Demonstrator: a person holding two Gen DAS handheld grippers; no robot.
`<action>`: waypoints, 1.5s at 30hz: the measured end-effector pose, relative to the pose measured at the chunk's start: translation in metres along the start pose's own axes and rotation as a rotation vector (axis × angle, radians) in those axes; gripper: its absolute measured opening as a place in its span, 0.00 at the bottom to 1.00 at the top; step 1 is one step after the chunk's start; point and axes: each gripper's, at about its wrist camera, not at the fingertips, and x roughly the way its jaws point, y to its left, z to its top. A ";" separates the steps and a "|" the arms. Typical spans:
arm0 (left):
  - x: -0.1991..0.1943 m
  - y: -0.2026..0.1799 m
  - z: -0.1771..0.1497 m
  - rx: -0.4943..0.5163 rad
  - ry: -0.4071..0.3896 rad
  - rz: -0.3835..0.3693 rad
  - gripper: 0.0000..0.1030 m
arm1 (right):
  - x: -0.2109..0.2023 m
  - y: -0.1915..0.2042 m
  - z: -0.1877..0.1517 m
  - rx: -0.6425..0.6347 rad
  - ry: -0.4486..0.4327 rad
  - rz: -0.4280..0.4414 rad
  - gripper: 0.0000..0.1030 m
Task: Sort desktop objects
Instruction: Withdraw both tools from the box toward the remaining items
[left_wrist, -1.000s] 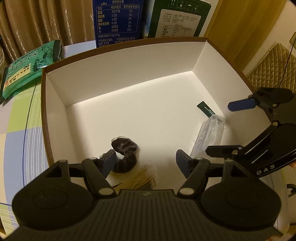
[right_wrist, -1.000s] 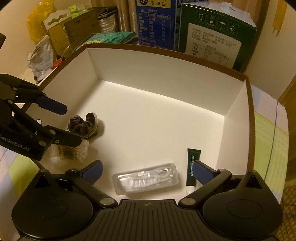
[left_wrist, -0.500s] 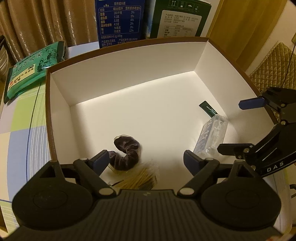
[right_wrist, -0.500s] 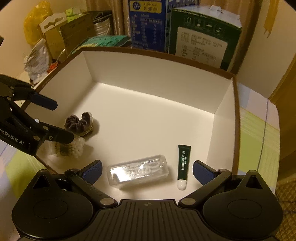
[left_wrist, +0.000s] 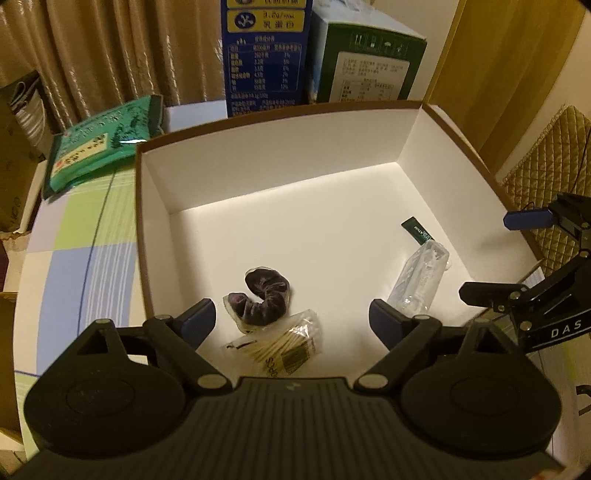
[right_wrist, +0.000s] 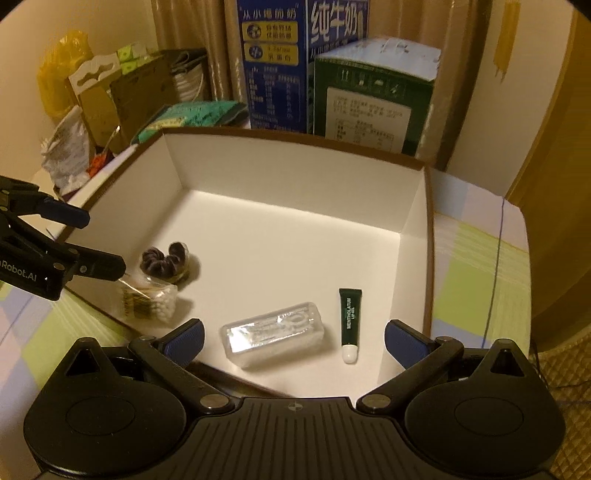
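Four items inside white box (right_wrist: 295, 177) — both grippers agape, empty.

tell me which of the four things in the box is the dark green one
The lip gel tube, lying flat beside the clear plastic case. The scrunchie is dark purple and the cotton swab packet pale.

A blue carton (left_wrist: 264, 55) is stood upright against the curtain (left_wrist: 110, 55), with a green carton (left_wrist: 364, 68) set just beside it. A green packet (left_wrist: 99, 144) is laid on the checked tablecloth (left_wrist: 77, 266) near the blue carton. Brown boxes (right_wrist: 122, 96) and a yellow bag (right_wrist: 59, 74) are piled further along.
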 end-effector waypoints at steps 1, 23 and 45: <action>-0.005 -0.001 -0.002 -0.003 -0.011 0.011 0.85 | -0.004 0.001 -0.001 0.005 -0.009 0.001 0.98; -0.102 -0.023 -0.037 -0.010 -0.185 0.081 0.87 | -0.080 0.028 -0.026 0.054 -0.156 0.031 0.98; -0.145 -0.044 -0.122 -0.055 -0.204 0.097 0.91 | -0.119 0.042 -0.105 0.134 -0.150 0.011 0.98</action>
